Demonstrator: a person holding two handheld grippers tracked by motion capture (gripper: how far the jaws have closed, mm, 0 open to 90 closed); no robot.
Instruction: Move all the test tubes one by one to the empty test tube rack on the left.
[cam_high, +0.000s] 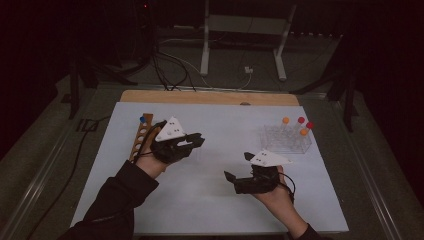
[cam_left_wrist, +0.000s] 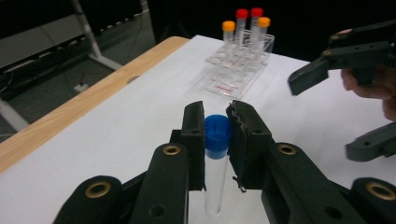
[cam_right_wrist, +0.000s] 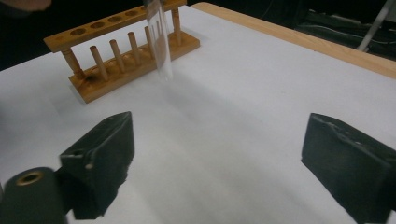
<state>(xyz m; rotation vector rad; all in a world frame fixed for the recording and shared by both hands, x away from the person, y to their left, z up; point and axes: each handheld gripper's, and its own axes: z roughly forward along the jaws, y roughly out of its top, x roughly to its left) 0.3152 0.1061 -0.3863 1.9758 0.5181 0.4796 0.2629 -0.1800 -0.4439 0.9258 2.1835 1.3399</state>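
Observation:
My left gripper (cam_left_wrist: 217, 127) is shut on a clear test tube with a blue cap (cam_left_wrist: 217, 135), held upright above the white mat. In the high view the left gripper (cam_high: 194, 141) sits left of centre, beside a wooden tube rack (cam_high: 139, 138). The right gripper (cam_high: 238, 166) stands open right of centre, with nothing between its jaws (cam_right_wrist: 219, 154). From the right gripper view, the held tube's glass body (cam_right_wrist: 159, 44) hangs in front of the wooden rack (cam_right_wrist: 126, 51). The open right gripper (cam_left_wrist: 348, 100) appears at the right edge of the left gripper view.
A clear plastic rack (cam_high: 287, 140) at the right holds several tubes with orange and red caps (cam_left_wrist: 243, 28). Another blue cap (cam_high: 143, 119) stands at the wooden rack's far end. The white mat (cam_high: 215, 200) lies on a wooden table (cam_high: 210, 97).

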